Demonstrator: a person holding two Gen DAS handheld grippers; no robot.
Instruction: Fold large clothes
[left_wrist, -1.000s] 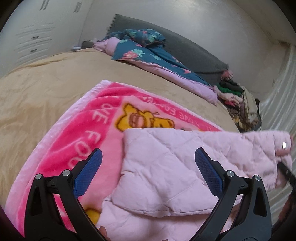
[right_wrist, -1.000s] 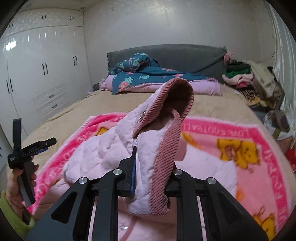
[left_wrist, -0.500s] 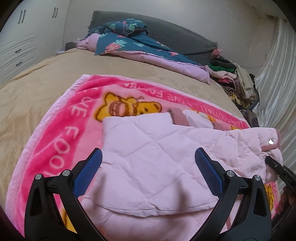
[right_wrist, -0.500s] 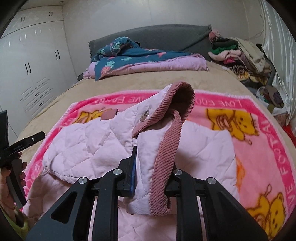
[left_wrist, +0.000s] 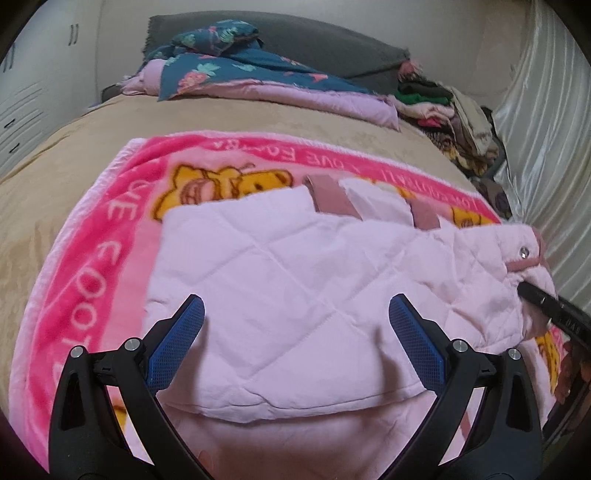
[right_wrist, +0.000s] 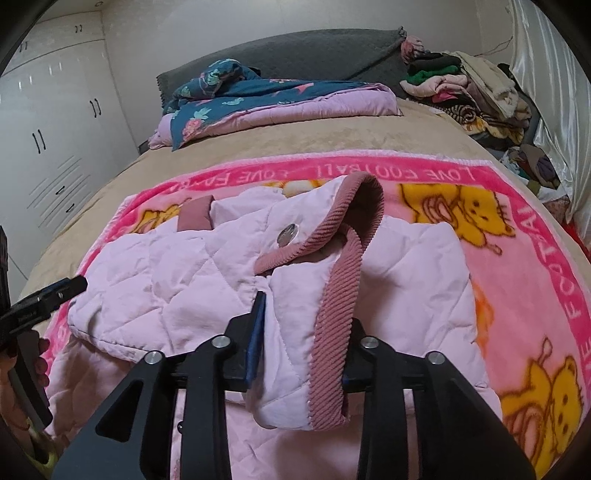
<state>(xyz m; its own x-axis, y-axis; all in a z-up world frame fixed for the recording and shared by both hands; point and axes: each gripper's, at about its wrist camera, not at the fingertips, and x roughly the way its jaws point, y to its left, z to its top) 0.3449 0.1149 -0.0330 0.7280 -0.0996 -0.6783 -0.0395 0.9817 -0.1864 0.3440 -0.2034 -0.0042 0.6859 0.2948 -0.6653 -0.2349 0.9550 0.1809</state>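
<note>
A pale pink quilted jacket (left_wrist: 295, 258) lies folded on a bright pink cartoon blanket (left_wrist: 92, 258) on the bed. My left gripper (left_wrist: 295, 301) hovers wide open over the jacket's near folded edge, with nothing between its blue pads. In the right wrist view the jacket (right_wrist: 177, 280) shows a ribbed dusty-pink collar (right_wrist: 336, 306) and a metal snap (right_wrist: 287, 233). My right gripper (right_wrist: 304, 306) has the collar edge between its fingers. Its jaws are opening, and the cloth still fills the gap and touches both sides. The collar now rests low on the jacket.
A floral blue and lilac quilt (left_wrist: 236, 70) lies by the grey headboard (right_wrist: 295, 55). A heap of clothes (left_wrist: 450, 110) sits at the far right corner beside a pale curtain (left_wrist: 546, 129). White wardrobes (right_wrist: 48, 147) stand on the left. Beige sheet surrounds the blanket.
The right gripper came down, bringing the raised collar onto the jacket, and its fingers have spread slightly. The left gripper dropped lower over the folded jacket, still open.
</note>
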